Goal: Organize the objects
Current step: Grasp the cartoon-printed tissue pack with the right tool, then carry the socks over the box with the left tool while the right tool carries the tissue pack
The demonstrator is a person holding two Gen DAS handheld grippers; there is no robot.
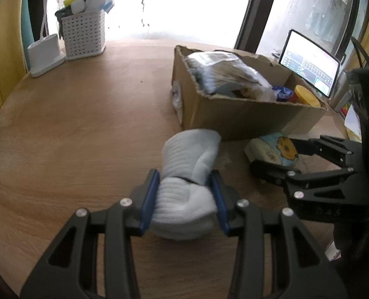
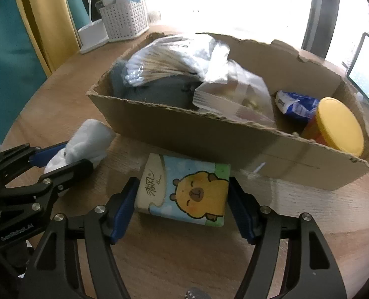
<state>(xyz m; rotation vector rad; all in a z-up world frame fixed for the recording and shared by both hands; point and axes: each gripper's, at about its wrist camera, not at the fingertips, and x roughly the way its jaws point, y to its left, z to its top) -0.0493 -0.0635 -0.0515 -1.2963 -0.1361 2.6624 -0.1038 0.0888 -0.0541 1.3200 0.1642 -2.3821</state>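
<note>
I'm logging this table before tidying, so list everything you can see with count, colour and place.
sock: one, white, in the left hand-held gripper
tissue pack: one, blue and yellow, on the table before the box
box: one, brown cardboard, mid-table
jar: one, yellow lid, in the box
plastic bags: clear, in the box
basket: one, white, far left
tablet: one, behind the box
left hand-held gripper: shut on the sock
right hand-held gripper: astride the tissue pack

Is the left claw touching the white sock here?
Touching. In the left wrist view both blue pads of the left claw press into the white sock, pinching it at its middle; the right wrist view shows the same grip from the side.
</note>
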